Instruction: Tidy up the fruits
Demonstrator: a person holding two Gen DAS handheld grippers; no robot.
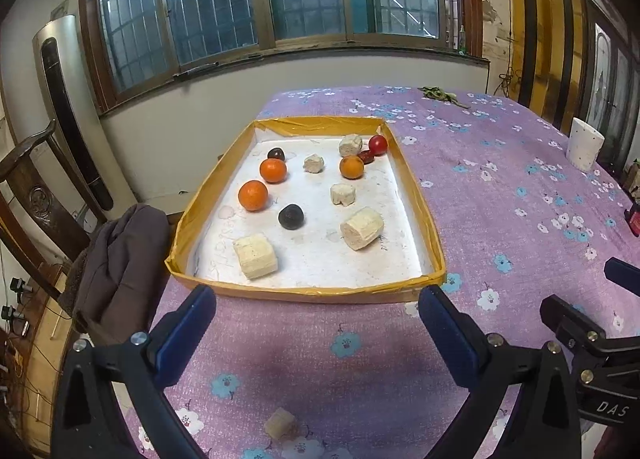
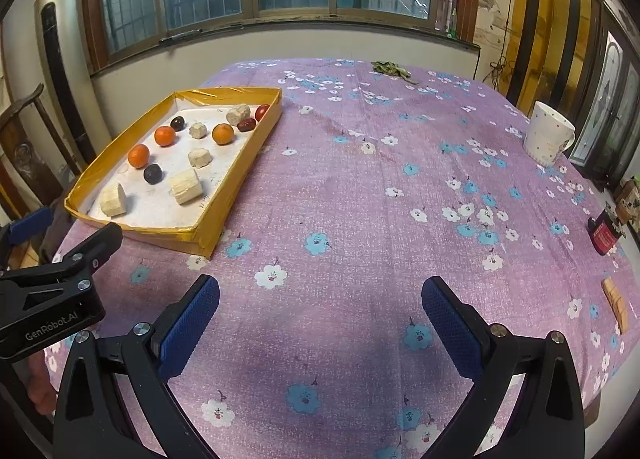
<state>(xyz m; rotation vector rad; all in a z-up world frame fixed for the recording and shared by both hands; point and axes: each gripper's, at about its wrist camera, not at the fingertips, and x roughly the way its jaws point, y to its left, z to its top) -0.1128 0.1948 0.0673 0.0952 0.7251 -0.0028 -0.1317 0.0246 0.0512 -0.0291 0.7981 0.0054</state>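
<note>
A shallow yellow-rimmed tray [image 1: 416, 195] [image 2: 240, 163] with a white floor lies on the purple flowered cloth. In it are three oranges [image 1: 253, 195] [image 2: 139, 156], two dark plums [image 1: 291, 216] [image 2: 153, 173], a red tomato [image 1: 378, 144] [image 2: 262, 112], a red date [image 1: 366, 156] and several pale banana chunks [image 1: 362, 228] [image 2: 186, 186]. One more pale chunk [image 1: 280, 424] lies on the cloth between my left fingers. My left gripper [image 1: 318, 323] is open just short of the tray's near rim. My right gripper [image 2: 320, 315] is open over bare cloth, right of the tray.
A white mug [image 2: 548, 135] [image 1: 584, 144] stands at the table's right. A red-and-black object [image 2: 604, 233] and a tan block [image 2: 616, 301] lie near the right edge. Green scraps [image 2: 390, 69] sit at the far edge. A wooden chair with dark clothing [image 1: 120, 259] stands left of the table.
</note>
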